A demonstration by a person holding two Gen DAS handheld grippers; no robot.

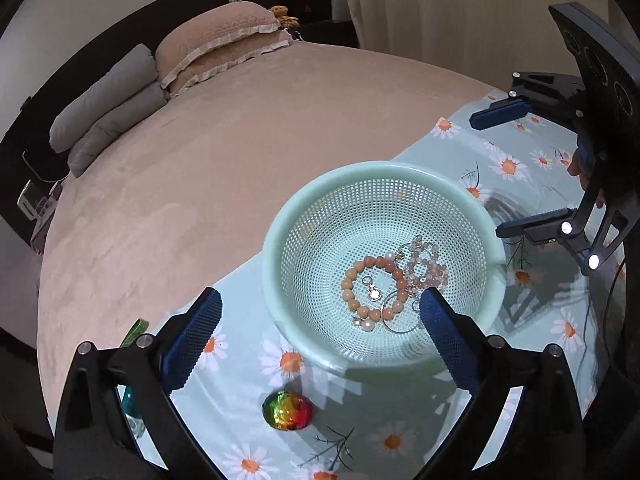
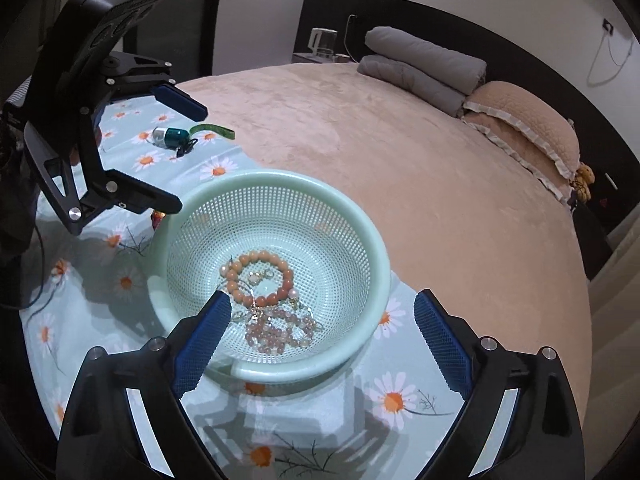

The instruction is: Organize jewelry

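A mint green mesh basket [image 1: 280, 216] [image 2: 376, 240] stands on a daisy-print cloth [image 1: 360, 432] on a bed. Inside lie an orange bead bracelet [image 1: 352, 276] [image 2: 262, 258], a pale pink bead bracelet [image 1: 426, 264] [image 2: 276, 334], small silver earrings [image 1: 374, 290] and a thin hoop. My left gripper [image 1: 320, 328] [image 2: 180, 152] is open and empty, one finger over the basket's near rim. My right gripper [image 2: 322, 328] [image 1: 500, 172] is open and empty, straddling the basket's near side. A rainbow-coloured shiny piece [image 1: 288, 410] lies on the cloth outside the basket.
A teal and silver trinket [image 2: 170, 136] with a green strap [image 2: 212, 129] lies on the cloth's far corner. The bed has a pink plush cover [image 1: 240, 152], grey folded blankets [image 1: 108, 104] and pink pillows [image 1: 216, 44]. A kettle [image 2: 322, 42] stands on a bedside table.
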